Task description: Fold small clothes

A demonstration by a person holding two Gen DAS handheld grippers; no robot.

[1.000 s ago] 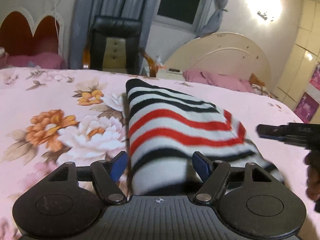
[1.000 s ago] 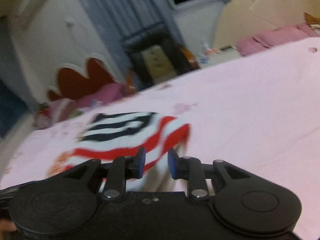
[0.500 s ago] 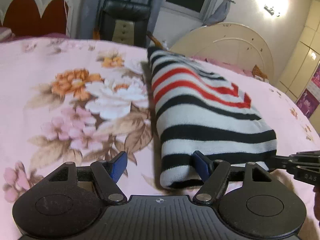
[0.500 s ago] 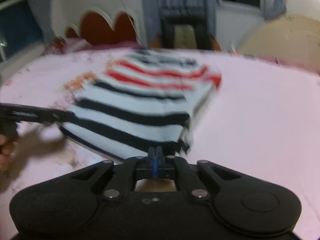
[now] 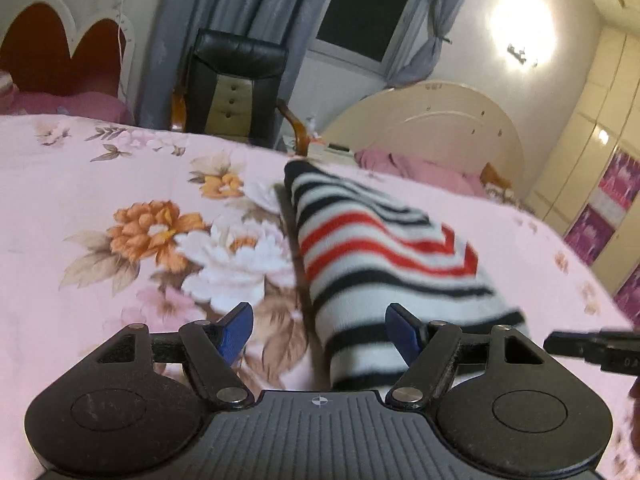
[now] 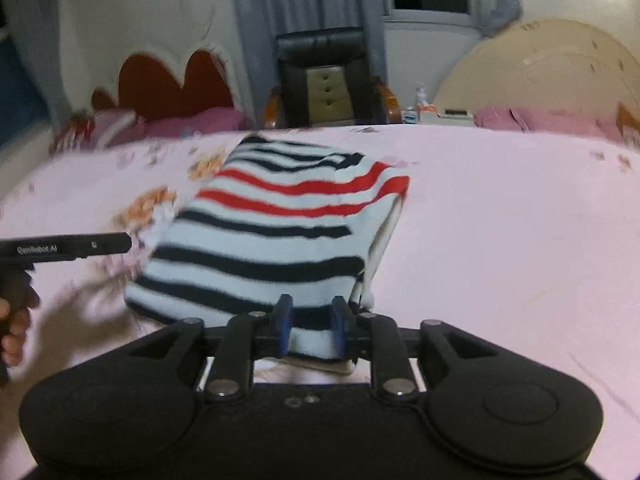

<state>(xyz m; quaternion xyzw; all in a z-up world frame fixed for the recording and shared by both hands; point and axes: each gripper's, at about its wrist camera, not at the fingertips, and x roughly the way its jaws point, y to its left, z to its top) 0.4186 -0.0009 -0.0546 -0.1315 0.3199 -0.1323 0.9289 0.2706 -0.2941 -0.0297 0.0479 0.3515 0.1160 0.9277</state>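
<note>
A folded striped garment [image 5: 384,264], white with black and red stripes, lies on the pink floral bedspread [image 5: 120,208]. My left gripper [image 5: 320,330] is open, its blue pads wide apart, at the garment's near left end. In the right wrist view the garment [image 6: 276,220] lies ahead and my right gripper [image 6: 310,326] is open a little, its blue pads either side of the near hem without pinching it. The left gripper's body [image 6: 68,246] shows at the left edge there. The right gripper's body [image 5: 592,350] shows at the right edge of the left wrist view.
A black chair [image 5: 236,84] stands beyond the bed's far edge, before grey curtains. A cream headboard [image 5: 432,124] with pink bedding is at the back right, a red scalloped headboard [image 5: 60,60] at the back left. Plain pink bedspread [image 6: 520,240] stretches right of the garment.
The right gripper's pads, shut half a second ago, have parted a little around the near hem. The left gripper has stayed open and tilted up, drawing back slightly. The garment lies folded as before.
</note>
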